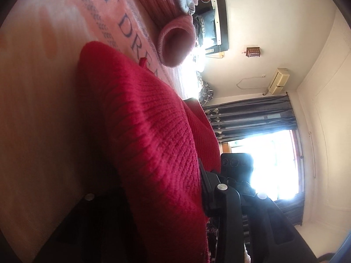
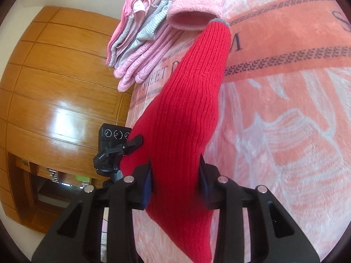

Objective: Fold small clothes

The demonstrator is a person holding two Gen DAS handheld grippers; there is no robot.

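Right tool (image 2: 175,179) and left tool (image 1: 193,186), both pinching red knit sock (image 2: 186,100).

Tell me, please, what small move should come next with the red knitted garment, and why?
Probably carry the held end toward the grey-trimmed cuff to fold it in half: both tongs, right and left, grip the red knitted garment, stretched long over the pink blanket.

Wooden wardrobe (image 2: 54,83), dark curtains (image 1: 252,118)
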